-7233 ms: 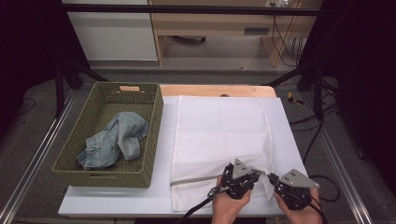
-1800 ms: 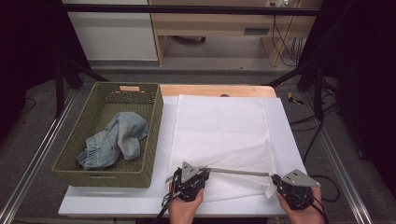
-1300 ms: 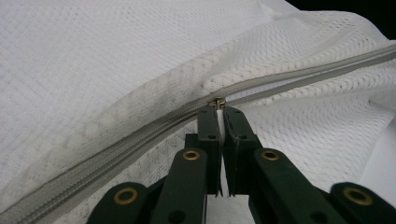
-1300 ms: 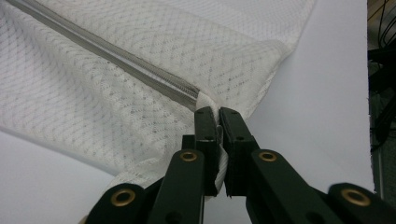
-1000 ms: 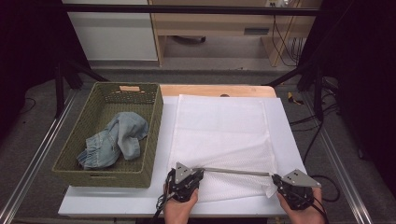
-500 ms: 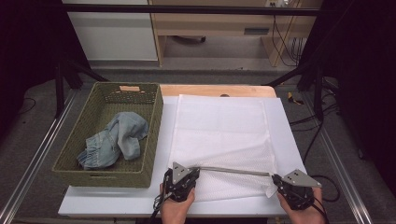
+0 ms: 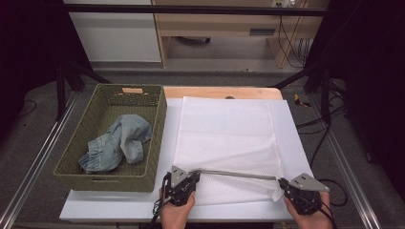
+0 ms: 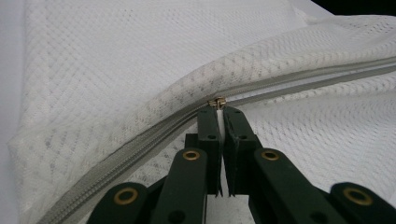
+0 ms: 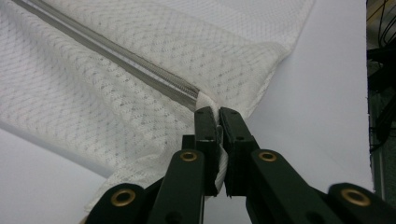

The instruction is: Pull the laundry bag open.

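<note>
A mesh bag (image 7: 229, 138) lies flat on the surface (image 7: 296, 143), right of centre, its zipper (image 7: 239, 174) running left to right across its near part. A basket (image 7: 157, 138) stands just left of the bag, at the surface's left side, with a bundle of jeans (image 7: 119, 143) lying in it. The left hand-held gripper (image 7: 193, 177) sits at the zipper's left end, the right hand-held gripper (image 7: 282, 182) at the bag's near right corner, both at the near edge.

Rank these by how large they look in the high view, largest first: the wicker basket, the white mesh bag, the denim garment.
1. white mesh bag
2. wicker basket, close behind, so this order is unsure
3. denim garment, clearly smallest
</note>
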Tool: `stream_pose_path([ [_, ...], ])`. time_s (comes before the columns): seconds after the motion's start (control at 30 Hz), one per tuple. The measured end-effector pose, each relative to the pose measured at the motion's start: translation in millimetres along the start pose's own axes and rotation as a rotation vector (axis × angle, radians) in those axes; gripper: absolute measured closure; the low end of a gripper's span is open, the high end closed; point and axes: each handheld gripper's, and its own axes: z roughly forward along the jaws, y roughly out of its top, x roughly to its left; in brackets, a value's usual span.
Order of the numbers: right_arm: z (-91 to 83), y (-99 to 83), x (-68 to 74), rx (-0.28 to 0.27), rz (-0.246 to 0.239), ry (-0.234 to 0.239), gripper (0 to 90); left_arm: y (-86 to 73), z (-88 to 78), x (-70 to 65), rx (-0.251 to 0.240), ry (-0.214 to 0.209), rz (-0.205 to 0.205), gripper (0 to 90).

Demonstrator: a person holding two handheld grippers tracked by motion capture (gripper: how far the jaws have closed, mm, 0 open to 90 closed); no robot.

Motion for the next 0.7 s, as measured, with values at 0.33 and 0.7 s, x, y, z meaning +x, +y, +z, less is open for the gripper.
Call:
stream_pose_path([
  [0.33,-0.4,-1.1,-2.1,0.003,0.011,-0.001,86.7,0.0,-3.2,4.0,-0.004,0.029,0.008,86.4],
  [0.7,-0.6,-2.0,-3.7,0.005,0.017,0.001,86.7,-1.8,-9.3,9.2,-0.007,0.046,0.004,86.4],
])
